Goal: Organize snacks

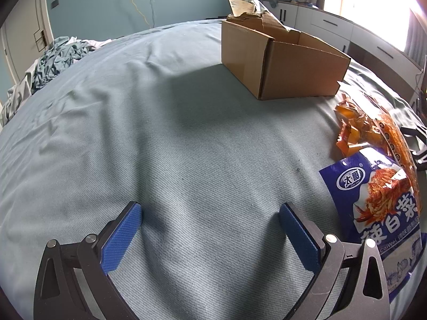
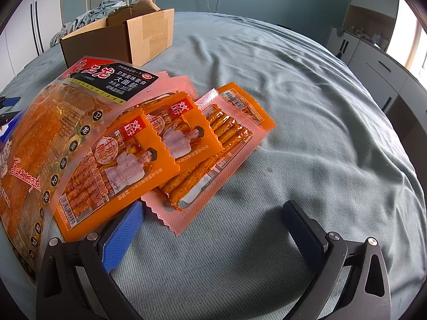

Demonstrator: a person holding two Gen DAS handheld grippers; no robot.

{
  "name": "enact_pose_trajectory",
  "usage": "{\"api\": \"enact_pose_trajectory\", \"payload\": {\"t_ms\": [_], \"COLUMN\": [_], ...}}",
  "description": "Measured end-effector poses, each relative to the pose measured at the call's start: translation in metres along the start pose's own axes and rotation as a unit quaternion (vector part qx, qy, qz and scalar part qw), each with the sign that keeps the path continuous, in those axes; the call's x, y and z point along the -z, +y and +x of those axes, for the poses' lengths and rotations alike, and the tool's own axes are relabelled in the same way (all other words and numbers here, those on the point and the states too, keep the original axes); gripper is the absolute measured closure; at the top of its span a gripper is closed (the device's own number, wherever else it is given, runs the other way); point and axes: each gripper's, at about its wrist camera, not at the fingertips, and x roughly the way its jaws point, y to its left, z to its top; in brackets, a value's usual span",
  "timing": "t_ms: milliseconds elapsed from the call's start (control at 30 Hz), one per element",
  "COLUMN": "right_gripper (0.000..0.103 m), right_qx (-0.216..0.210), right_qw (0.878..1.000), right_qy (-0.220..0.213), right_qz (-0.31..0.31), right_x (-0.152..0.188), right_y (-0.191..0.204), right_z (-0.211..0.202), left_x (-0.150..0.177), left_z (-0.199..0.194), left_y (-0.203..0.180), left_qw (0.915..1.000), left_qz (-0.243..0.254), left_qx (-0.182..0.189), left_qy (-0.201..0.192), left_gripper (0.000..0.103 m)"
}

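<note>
An open cardboard box (image 1: pixel 283 64) stands on the blue-grey bed, seen also in the right wrist view (image 2: pixel 120 36). A blue snack bag (image 1: pixel 379 213) lies just right of my left gripper (image 1: pixel 210 210), with orange packets (image 1: pixel 355 128) behind it. The left gripper is open and empty over bare sheet. In the right wrist view a large orange spicy-strip bag (image 2: pixel 45 144) and several small orange packets (image 2: pixel 149 146) lie in a pile. My right gripper (image 2: pixel 213 213) is open and empty, its left finger (image 2: pixel 125 234) at the edge of the nearest small packet.
A crumpled clear bag (image 1: pixel 245 2) sticks out behind the box. Rumpled clothes (image 1: pixel 56 58) lie at the bed's far left. White drawers (image 1: pixel 333 26) line the wall beyond the bed. Bare sheet (image 2: pixel 307 106) stretches right of the pile.
</note>
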Motion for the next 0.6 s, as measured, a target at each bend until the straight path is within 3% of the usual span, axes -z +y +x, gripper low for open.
{"api": "enact_pose_trajectory", "payload": {"t_ms": [467,600], "right_gripper": [0.0,0.0], "right_qx": [0.006,0.001], "right_qw": [1.0,1.0], "right_qy": [-0.002,-0.003], "right_qz": [-0.002,0.001], "right_x": [0.001,0.0015], "right_y": [0.002,0.0012], "right_z": [0.0004,-0.0003], "left_x": [0.0003,-0.0062], "left_z": [0.0011,0.0013], "left_y": [-0.0027,-0.0017], "left_qw": [1.0,0.9997], "left_qz": [0.002,0.002], "left_qx": [-0.002,0.002], "left_qy": [0.003,0.024], "left_gripper": [0.0,0.0]}}
